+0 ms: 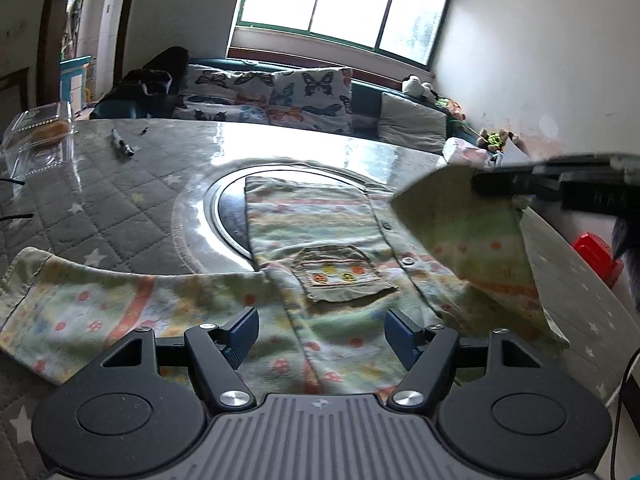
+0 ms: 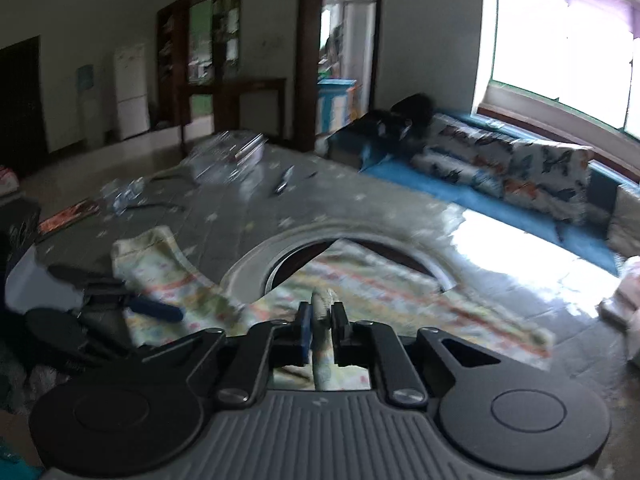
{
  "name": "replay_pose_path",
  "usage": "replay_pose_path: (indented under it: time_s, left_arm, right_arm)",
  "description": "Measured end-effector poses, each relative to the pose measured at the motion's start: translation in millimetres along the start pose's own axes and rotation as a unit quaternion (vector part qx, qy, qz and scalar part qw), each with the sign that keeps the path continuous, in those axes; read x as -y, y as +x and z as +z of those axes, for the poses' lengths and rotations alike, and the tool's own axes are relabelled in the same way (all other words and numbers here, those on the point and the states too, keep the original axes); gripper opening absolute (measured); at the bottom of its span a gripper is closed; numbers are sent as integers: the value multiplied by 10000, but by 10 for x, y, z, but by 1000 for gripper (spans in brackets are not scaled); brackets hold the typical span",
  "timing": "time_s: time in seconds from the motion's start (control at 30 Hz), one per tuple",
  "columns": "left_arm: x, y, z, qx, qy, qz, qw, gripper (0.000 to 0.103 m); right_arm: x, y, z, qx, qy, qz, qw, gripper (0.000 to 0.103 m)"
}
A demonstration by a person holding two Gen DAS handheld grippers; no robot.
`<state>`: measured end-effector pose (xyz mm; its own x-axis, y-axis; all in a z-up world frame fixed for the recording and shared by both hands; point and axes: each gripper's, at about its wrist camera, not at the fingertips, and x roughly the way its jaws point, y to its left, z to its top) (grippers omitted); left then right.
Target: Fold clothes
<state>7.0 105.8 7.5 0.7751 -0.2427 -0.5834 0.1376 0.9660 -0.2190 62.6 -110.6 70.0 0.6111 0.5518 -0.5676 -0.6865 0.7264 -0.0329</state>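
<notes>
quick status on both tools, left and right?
Left tool: open, above the shirt, holding nothing.
Right tool: shut on a lifted fold of the shirt.

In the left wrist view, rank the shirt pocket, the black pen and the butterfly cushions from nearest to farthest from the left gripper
From the left gripper:
1. Shirt pocket, just ahead of the open fingers, slightly right.
2. Black pen, far left on the table.
3. Butterfly cushions, beyond the table on the sofa under the window.

The left gripper [image 1: 320,334] sits low at the bottom centre of its own view, fingers spread wide apart with nothing between them. The right gripper [image 2: 321,322], bottom centre of its view, has its fingers pinched together on a fold of cloth.
</notes>
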Motion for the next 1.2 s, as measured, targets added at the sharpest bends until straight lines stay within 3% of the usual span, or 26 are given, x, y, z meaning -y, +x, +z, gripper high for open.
replay_pose_path:
  time_s: [0.03,0.23,0.43,0.53,0.7,0.8,0.93,1.13,1.2]
  left_arm:
    - [-12,-7,8,11,-15,16,10000,72]
    - [-10,-29,73,96,2,60,9999,72]
    - [185,47,130,84,192,-241,9995,71]
    - [334,152,143,-15,342,-423,9985,66]
    - [562,369,167,-200,562,-718,9956,49]
    - [644,541,165,-419,631,-745,9943,35]
    - [683,627,219,-457,598,-802,9939,35]
    - [659,855,284,-584,450,-680,9950,33]
    - [602,933,265,-631,409,-618,9953,27]
  right_arm:
    - [-23,30,-10,-34,-12,72,10000,18]
    - [46,-118,-84,-64,-125,132,9998,23]
    - [410,-178,-571,-789,104,-349,9962,23]
    - [614,-200,-857,-1052,410,-567,9920,23]
    - [881,-224,-1177,-1287,779,-828,9852,23]
    - [930,-294,-1166,-1231,821,-862,9852,24]
    - [990,-335,-1019,-908,840,-854,9886,25]
    - [1079,-77,-1002,-857,989,-775,9884,31]
    - [1111,-29,-1055,-895,1027,-785,9876,30]
